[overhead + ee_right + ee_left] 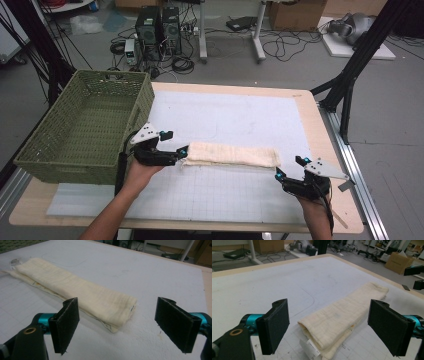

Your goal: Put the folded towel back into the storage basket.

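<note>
A cream towel (232, 154), folded into a long narrow strip, lies on the white mat (235, 115) across the table's middle. My left gripper (176, 145) is open at the towel's left end, its jaws standing wide on either side of that end (332, 322). A small white label (310, 350) sticks out beneath this end. My right gripper (289, 167) is open just past the towel's right end (120, 310), a little toward the table's front, with nothing between its jaws. The towel (72, 287) runs away to the upper left in the right gripper view.
A green woven basket (87, 125) stands on the table's left side, close beside my left hand. The wooden table edge (325, 145) runs along the right. On the floor beyond are computer towers (159, 30), cables and black tripod legs (350, 80).
</note>
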The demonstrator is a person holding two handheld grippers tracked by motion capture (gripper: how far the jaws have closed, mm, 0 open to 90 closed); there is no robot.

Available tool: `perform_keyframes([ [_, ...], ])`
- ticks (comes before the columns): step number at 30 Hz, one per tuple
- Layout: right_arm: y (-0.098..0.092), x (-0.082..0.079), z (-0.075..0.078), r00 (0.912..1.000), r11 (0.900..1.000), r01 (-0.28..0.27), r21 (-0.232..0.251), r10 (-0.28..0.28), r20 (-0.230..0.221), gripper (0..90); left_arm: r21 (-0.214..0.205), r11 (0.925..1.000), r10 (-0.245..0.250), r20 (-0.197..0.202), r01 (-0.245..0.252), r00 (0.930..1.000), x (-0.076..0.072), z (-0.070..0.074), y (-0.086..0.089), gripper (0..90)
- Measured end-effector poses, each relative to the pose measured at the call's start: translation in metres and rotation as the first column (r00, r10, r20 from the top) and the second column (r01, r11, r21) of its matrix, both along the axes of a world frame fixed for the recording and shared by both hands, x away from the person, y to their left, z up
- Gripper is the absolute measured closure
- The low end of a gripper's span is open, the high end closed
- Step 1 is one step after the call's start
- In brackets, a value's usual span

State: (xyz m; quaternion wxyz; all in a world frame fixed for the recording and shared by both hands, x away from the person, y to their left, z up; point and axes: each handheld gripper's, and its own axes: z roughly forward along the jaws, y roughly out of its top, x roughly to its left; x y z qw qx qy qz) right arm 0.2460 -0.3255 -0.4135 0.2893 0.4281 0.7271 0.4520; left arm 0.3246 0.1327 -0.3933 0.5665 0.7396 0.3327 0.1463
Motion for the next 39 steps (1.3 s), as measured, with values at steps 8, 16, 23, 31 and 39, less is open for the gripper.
perform_keyframes([
  [8,0.000,0.000,0.000,1.0000,1.0000,0.002,-0.001,-0.002,-0.002,18.5,-0.020,0.9998,-0.010,-0.063,0.008,0.9980,0.011,-0.001,-0.012,18.1],
  [16,0.001,0.001,-0.001,1.0000,1.0000,-0.005,-0.004,0.005,-0.006,18.5,0.024,0.9997,-0.005,-0.139,0.008,0.9903,0.023,-0.013,-0.031,19.1],
  [23,-0.001,0.001,-0.001,1.0000,1.0000,-0.003,-0.002,0.003,-0.008,18.6,0.063,0.9980,0.009,-0.164,0.001,0.9864,0.029,-0.021,-0.037,20.0],
  [31,-0.001,0.003,-0.002,0.9999,1.0000,-0.008,-0.005,0.008,-0.008,18.6,0.136,0.9905,0.047,-0.219,-0.017,0.9746,0.041,-0.037,-0.038,25.9],
  [39,-0.002,0.003,-0.003,0.9999,1.0000,-0.007,-0.001,0.007,-0.014,18.6,0.257,0.9663,0.088,-0.248,-0.022,0.9647,0.044,-0.049,-0.044,34.3],
])
